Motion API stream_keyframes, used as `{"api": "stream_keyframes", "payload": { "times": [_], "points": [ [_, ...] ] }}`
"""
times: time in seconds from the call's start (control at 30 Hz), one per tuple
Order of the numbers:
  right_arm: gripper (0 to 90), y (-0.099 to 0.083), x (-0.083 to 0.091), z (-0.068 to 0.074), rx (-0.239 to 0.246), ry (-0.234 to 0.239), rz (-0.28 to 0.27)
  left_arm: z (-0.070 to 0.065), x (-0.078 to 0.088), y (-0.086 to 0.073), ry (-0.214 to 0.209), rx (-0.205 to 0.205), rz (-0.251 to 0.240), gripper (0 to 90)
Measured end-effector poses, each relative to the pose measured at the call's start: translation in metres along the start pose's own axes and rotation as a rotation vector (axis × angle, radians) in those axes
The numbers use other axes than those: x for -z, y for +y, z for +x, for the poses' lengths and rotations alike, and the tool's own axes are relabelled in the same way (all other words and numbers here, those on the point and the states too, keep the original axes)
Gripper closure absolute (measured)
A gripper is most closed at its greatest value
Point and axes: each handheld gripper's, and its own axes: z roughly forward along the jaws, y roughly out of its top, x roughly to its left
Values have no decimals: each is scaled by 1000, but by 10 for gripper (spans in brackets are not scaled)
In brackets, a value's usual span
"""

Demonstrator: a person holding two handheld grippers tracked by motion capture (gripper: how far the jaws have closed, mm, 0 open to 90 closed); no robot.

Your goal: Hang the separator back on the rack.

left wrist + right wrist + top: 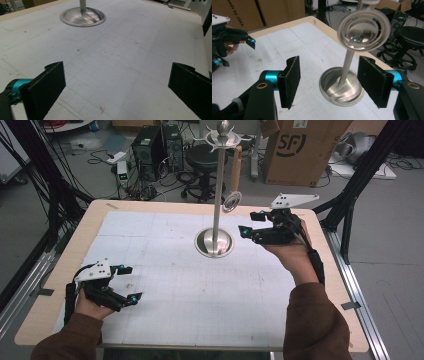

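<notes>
both grippers' jaws apart, empty

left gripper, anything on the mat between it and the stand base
Nothing: in the left gripper view, bare gridded mat runs from the open left gripper to the stand base.

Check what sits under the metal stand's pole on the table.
The pole rises from a round, dished metal base resting on the white gridded mat. The mat beneath that base is covered, so nothing there can be seen.

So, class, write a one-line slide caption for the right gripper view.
Open black tongs approach a shiny round metal ladle bowl before a steel stand.
</notes>
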Motion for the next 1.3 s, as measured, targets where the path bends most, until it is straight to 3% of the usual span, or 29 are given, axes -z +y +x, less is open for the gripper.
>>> {"api": "stream_keyframes", "payload": {
  "times": [0.67,1.07,1.3],
  "points": [
    [288,-53,5,11,-23,20,-3,0,1,0,-6,-2,-3,16],
    [261,-84,-6,24,-38,54,6,0,1,1,-11,-2,-12,16],
    [240,-93,-10,34,-26,72,2,0,2,1,-12,-2,-15,16]
  ]
}}
